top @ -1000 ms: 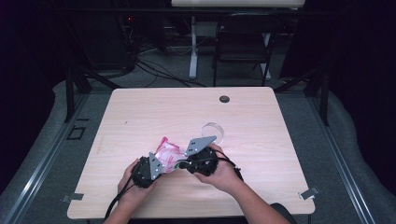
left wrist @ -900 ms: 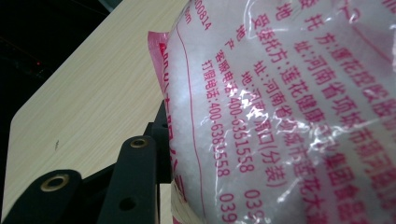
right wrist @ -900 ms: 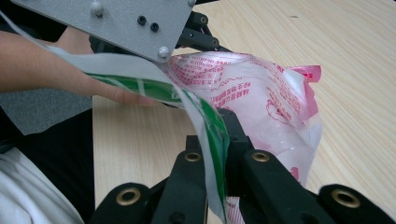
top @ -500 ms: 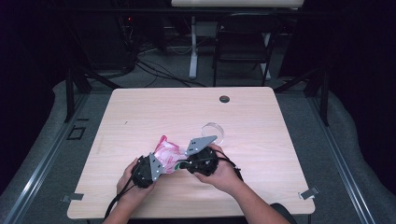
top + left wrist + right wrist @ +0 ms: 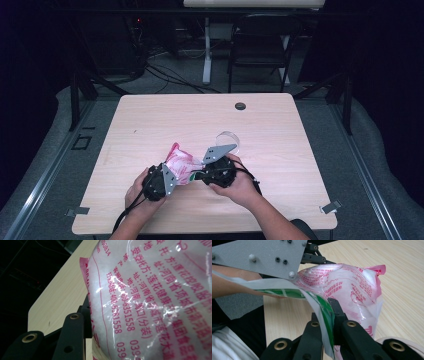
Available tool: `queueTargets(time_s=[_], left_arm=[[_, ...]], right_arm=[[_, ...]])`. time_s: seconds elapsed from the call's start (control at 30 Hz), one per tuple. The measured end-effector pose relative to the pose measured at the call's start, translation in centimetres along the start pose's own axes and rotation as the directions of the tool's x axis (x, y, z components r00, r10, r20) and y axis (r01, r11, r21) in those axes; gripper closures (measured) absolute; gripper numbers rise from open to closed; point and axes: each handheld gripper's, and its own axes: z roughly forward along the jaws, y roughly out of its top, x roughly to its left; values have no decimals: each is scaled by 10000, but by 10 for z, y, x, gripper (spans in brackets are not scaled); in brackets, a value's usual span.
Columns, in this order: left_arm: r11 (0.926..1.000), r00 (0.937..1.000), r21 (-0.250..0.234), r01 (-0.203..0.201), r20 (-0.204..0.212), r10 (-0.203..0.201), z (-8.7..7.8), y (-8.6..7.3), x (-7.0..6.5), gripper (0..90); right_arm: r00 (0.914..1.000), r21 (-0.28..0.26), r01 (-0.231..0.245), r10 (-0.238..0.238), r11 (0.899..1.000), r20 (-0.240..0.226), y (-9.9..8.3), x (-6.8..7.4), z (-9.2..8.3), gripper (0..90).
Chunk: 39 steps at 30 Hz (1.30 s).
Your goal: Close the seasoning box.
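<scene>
Near the table's front edge, my left gripper (image 5: 172,176) pinches the pink bag (image 5: 181,164); my right gripper (image 5: 329,315) clamps its green-white strip (image 5: 287,291). I should tear steadily, keeping the bag level.

- A lab or test room, dark around the edges.
- One bare wooden table (image 5: 150,125) stands on grey carpet (image 5: 360,150).
- Cables (image 5: 165,75) trail over the floor behind it.
- A black chair (image 5: 260,50) and metal stand legs (image 5: 80,95) stand nearby.
</scene>
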Motion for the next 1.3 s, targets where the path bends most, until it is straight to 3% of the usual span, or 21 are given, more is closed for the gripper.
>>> queueTargets(time_s=[0.63,1.1,1.3], left_arm=[[9981,9970,-249,-565,-541,551,2,13,-2,609],[9967,9956,-295,-755,-580,737,4,23,2,610],[9913,9892,-235,-1299,-714,1279,5,33,8,613]], right_arm=[[9950,-382,-998,998,9943,-21,-5,-8,-11,900],[9887,-671,-1470,1487,9869,198,-8,-11,-17,900],[9854,-857,-1661,1686,9824,234,-7,-17,-23,900]])
